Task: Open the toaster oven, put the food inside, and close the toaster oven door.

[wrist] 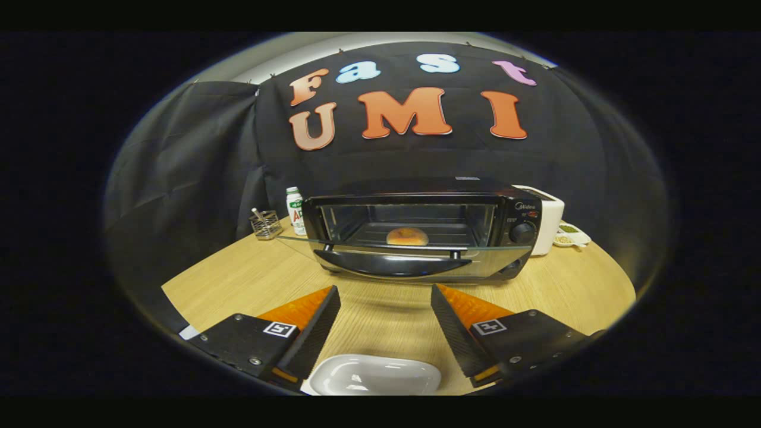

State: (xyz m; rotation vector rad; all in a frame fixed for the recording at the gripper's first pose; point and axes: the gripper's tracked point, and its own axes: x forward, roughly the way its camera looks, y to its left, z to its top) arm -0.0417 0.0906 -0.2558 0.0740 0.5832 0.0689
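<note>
Two fingers of gripper [385, 324] spread wide, nothing btwn them – bare table [250, 279] ahead up to toaster oven [425, 235]. Door [410, 254] hangs down flat, bun [407, 236] on rack inside. White dish [374, 375] sits empty btwn finger bases

A staged recording booth is posing as a kitchen corner here. Black cloth [196, 154] is hanging as the back and side walls, and a pale strip of room wall is showing above it. A round wooden table [250, 279] is carrying kitchen things: a toaster oven [511, 205], a white appliance [550, 217], a bottle [295, 211], a wire holder [266, 224], small dishes [572, 235] and a white plate [374, 375].
</note>
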